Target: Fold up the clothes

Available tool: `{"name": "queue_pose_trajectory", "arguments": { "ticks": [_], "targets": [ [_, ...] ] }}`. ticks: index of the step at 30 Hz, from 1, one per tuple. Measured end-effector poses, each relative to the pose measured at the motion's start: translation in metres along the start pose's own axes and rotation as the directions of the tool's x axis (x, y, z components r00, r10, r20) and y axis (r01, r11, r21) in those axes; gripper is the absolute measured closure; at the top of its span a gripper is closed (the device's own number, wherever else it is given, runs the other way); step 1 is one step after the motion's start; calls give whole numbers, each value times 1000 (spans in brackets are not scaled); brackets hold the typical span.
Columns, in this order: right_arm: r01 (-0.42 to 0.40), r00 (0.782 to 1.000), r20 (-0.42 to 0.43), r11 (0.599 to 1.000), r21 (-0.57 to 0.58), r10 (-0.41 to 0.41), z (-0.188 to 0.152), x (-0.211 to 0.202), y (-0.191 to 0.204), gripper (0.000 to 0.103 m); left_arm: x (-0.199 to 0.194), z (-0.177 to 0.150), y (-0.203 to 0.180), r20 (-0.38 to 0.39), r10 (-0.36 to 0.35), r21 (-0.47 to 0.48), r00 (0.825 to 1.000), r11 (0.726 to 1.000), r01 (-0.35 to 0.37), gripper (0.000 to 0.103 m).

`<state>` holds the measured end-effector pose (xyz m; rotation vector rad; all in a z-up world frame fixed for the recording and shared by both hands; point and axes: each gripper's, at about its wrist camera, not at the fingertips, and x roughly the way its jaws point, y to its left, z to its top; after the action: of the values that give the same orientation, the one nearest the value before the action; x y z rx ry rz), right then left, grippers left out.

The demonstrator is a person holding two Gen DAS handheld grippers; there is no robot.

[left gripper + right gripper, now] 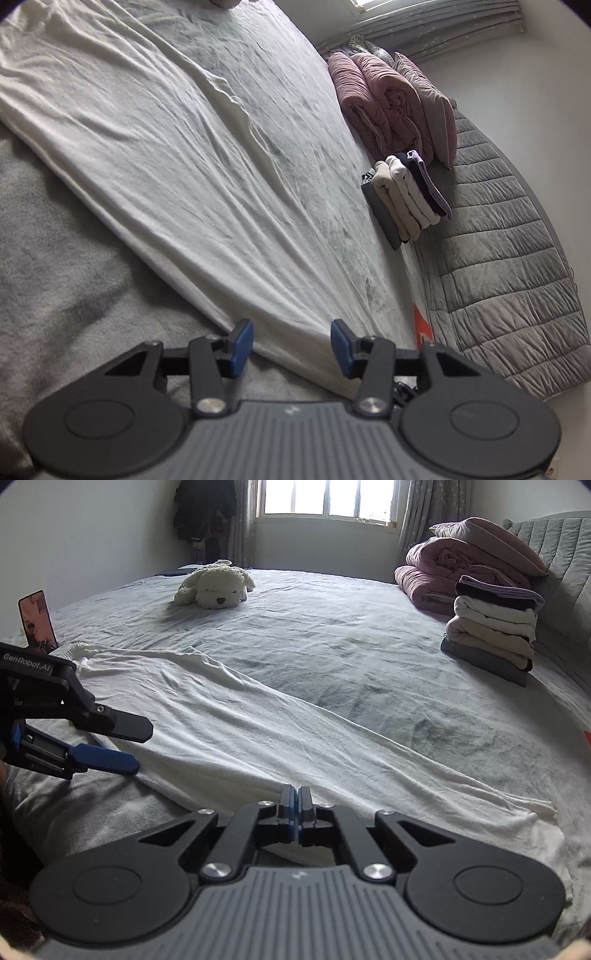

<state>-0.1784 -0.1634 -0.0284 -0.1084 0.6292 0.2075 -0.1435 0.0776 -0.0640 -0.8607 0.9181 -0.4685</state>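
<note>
A long white garment (166, 147) lies spread and creased across the grey bed sheet (295, 92). My left gripper (291, 349) is open. Its blue pads stand either side of the garment's near end without pressing on it. In the right wrist view the same garment (258, 731) runs from the far left to the near right. The left gripper (136, 746) hovers at its left edge. My right gripper (297, 808) is shut at the garment's near edge, its pads together over the white cloth with a thin sliver of it pinched.
A stack of folded clothes (495, 635) sits at the right by the quilted headboard (498, 258), behind it a rolled pink quilt (443, 568). A plush dog (216, 585) lies at the far side, a phone (37, 620) stands at the left. A grey blanket (92, 812) covers the near edge.
</note>
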Motion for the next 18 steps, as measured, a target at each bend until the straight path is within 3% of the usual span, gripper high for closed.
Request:
{"name": "queue_pose_trajectory", "arguments": {
  "ticks": [6, 8, 11, 13, 16, 17, 18],
  "targets": [
    [-20, 1000, 11, 1000, 21, 20, 4, -5, -5, 103, -5, 2, 3, 116, 13, -86, 993, 996, -3, 57],
    [-26, 1000, 7, 999, 29, 26, 4, -5, -7, 103, -9, 2, 5, 168, 67, -125, 983, 991, -46, 57],
    [-33, 999, -4, 999, 30, 33, 1, -3, -8, 103, -16, 1, 9, 233, 158, -178, 959, 977, -118, 75],
    [-40, 999, -17, 999, 29, 41, -1, -2, -8, 103, -18, 2, 11, 252, 214, -194, 944, 967, -168, 103],
    [-52, 998, -43, 998, 18, 53, -3, 2, -3, 100, -23, 3, 13, 263, 231, -198, 937, 963, -182, 103],
    [-48, 998, -44, 999, 9, 48, -3, 2, 0, 98, -25, 3, 12, 269, 227, -191, 936, 965, -179, 103],
    [-48, 998, -36, 999, -14, 47, -2, 2, 5, 88, -27, 4, 11, 276, 222, -181, 935, 968, -176, 103]
  ]
}}
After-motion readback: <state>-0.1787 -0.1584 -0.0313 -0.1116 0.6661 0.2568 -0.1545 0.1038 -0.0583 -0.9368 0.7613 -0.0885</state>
